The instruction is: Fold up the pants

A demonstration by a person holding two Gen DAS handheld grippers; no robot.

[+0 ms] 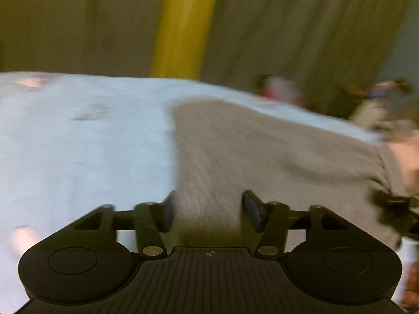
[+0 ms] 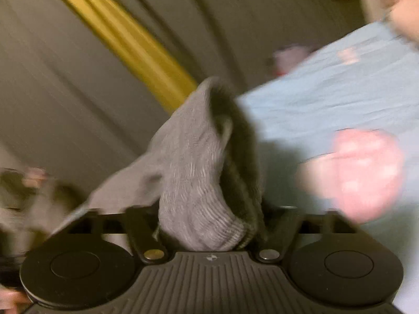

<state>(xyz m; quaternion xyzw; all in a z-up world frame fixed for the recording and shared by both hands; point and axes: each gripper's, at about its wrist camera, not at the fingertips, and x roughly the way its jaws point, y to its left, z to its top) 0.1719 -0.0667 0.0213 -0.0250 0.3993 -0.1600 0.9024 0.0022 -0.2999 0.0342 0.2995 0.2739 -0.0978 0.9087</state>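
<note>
Right tool (image 2: pixel 209 225) pinches ribbed hem of grey pants (image 2: pixel 193 162); left tool (image 1: pixel 209 209) spread over flat pants, only left view.

Bunched grey pants (image 2: pixel 199 172) hide the right tool's (image 2: pixel 209 225) fingertips.

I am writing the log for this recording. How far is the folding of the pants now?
Done: no finished fold is visible. In hand: the right gripper is shut on a ribbed edge of the grey pants, lifted off the light blue sheet; the left gripper is open over the fabric. Left: practically all the folding.
</note>
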